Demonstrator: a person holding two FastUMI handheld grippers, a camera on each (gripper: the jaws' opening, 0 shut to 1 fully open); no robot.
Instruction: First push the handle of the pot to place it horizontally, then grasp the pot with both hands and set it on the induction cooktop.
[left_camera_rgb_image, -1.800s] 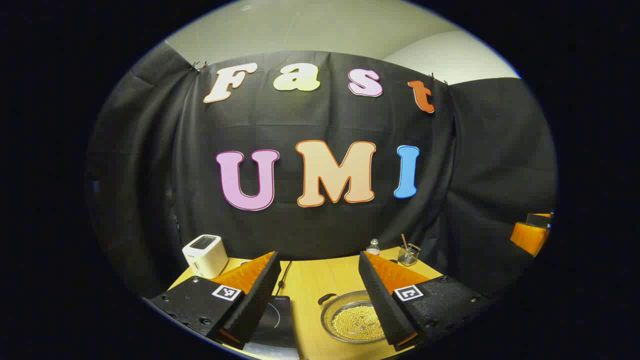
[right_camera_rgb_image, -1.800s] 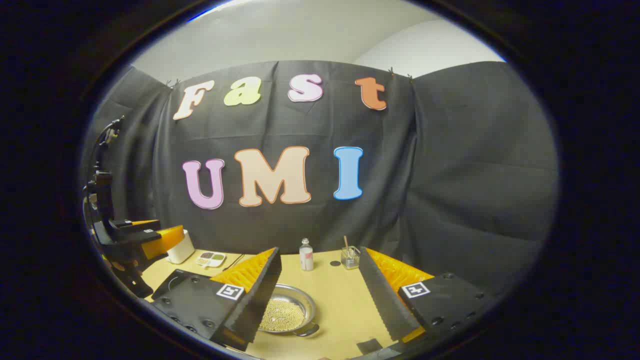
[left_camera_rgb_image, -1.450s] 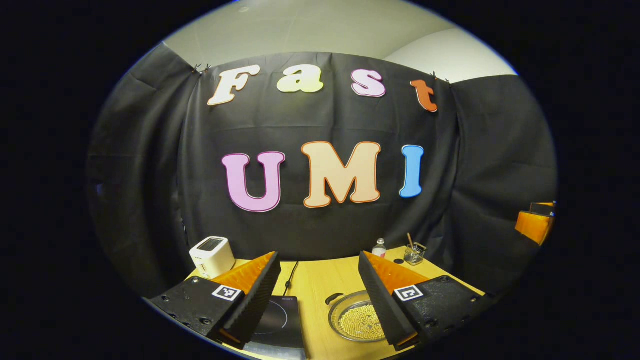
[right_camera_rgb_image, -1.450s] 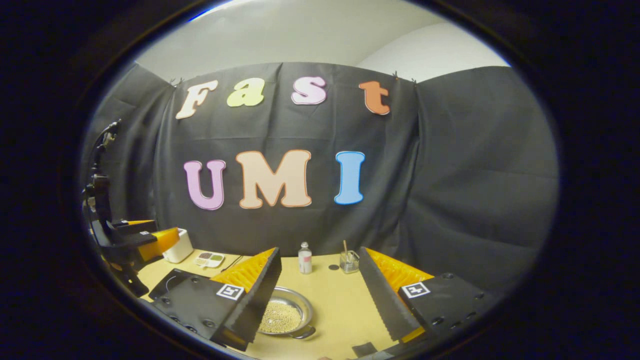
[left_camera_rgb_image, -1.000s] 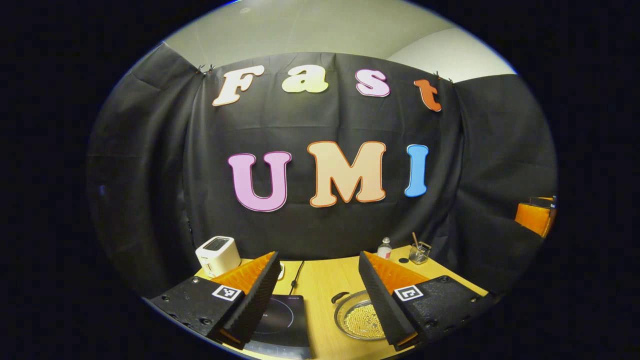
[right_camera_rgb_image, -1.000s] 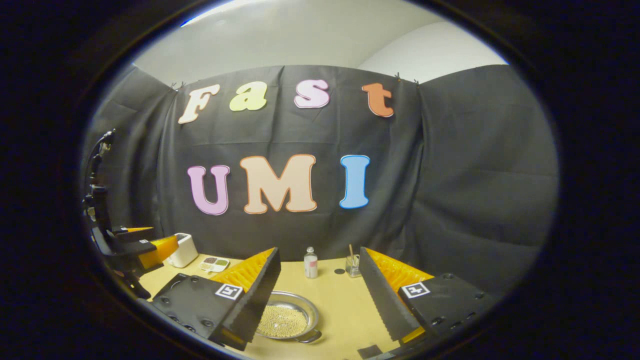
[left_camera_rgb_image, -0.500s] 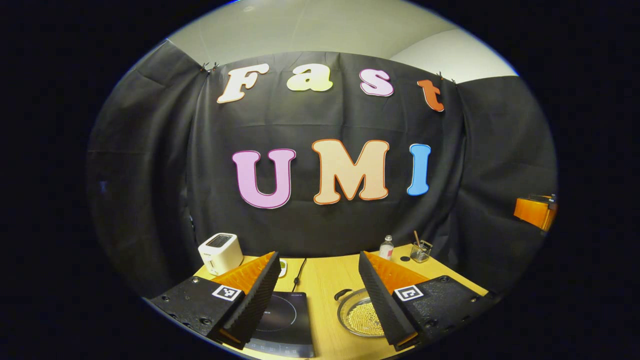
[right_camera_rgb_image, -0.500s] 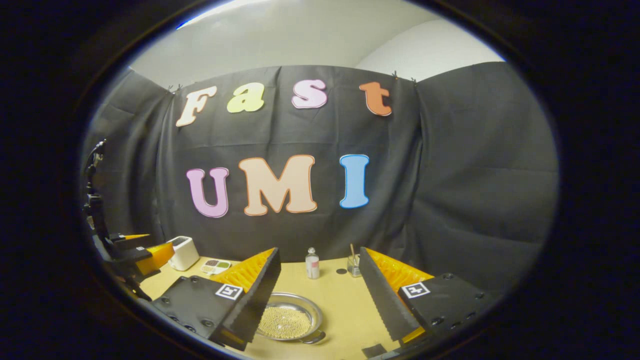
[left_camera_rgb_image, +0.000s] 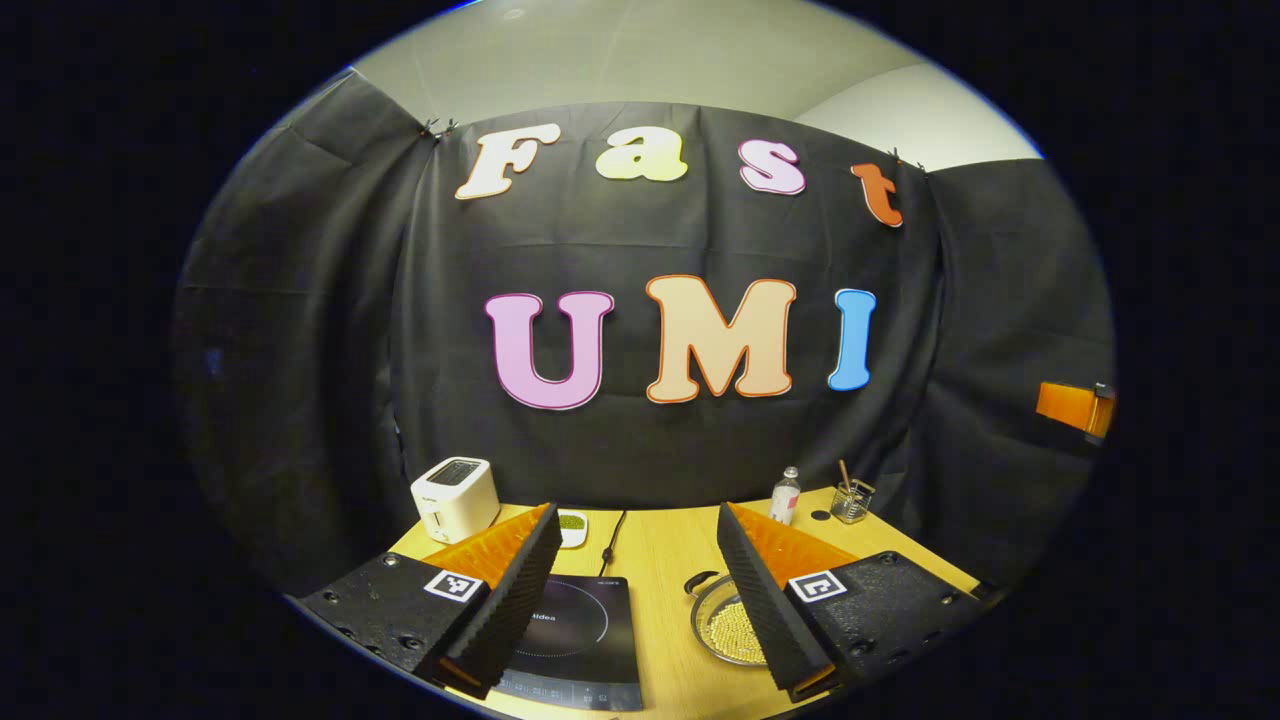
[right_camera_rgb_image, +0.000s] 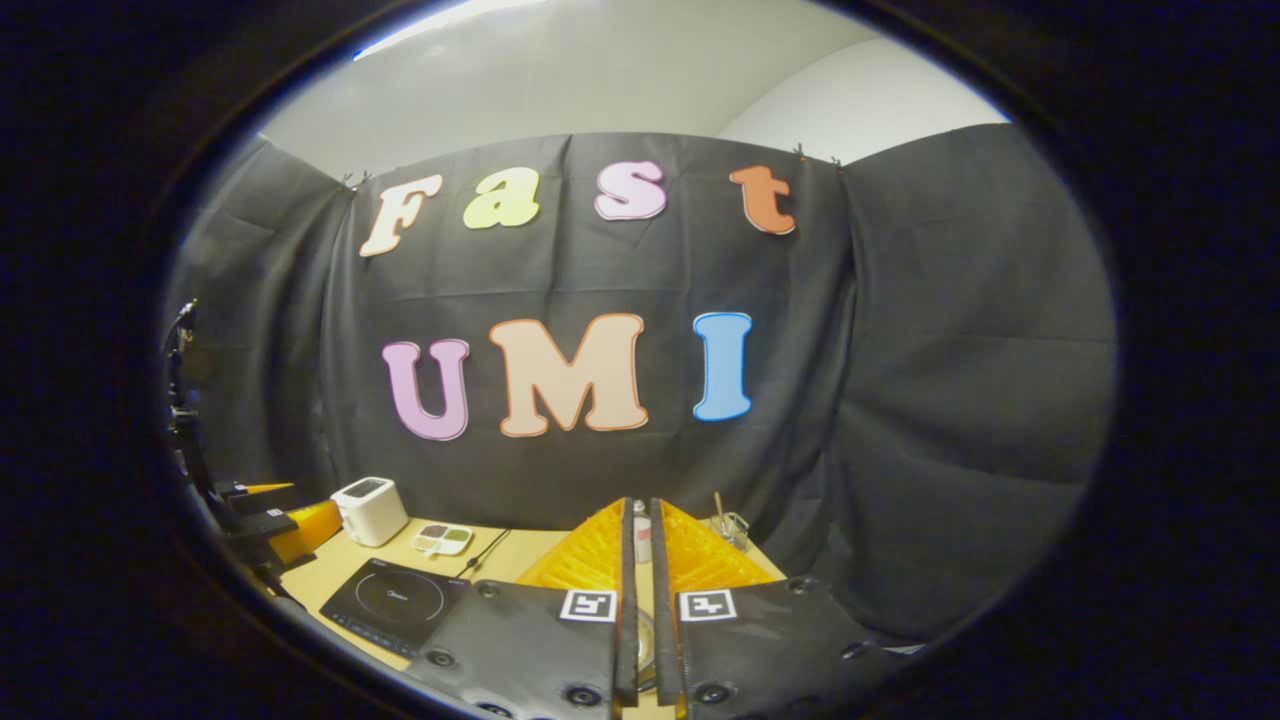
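Observation:
The pot (left_camera_rgb_image: 728, 628) is a shallow metal pan full of small pale beads, with a dark handle (left_camera_rgb_image: 700, 581) at its far left rim. It sits on the wooden table right of the black induction cooktop (left_camera_rgb_image: 577, 640). My left gripper (left_camera_rgb_image: 635, 515) hangs open above the table, its right finger covering the pot's right half. In the right gripper view my right gripper (right_camera_rgb_image: 640, 505) is shut with nothing between its fingers, and the closed fingers hide the pot. The cooktop (right_camera_rgb_image: 393, 600) lies to their left, and the left gripper (right_camera_rgb_image: 272, 517) shows beyond it.
A white toaster (left_camera_rgb_image: 455, 495) and a small divided dish (left_camera_rgb_image: 572, 525) stand behind the cooktop, whose cord (left_camera_rgb_image: 610, 530) runs back. A small bottle (left_camera_rgb_image: 787, 495) and a glass with a stick (left_camera_rgb_image: 852, 500) stand at the back right. The table (left_camera_rgb_image: 660, 545) ends at the black cloth.
My right gripper has gone from open to shut and turned right, so the pot slipped behind its fingers. The left gripper view drifted left, showing more of the cooktop.

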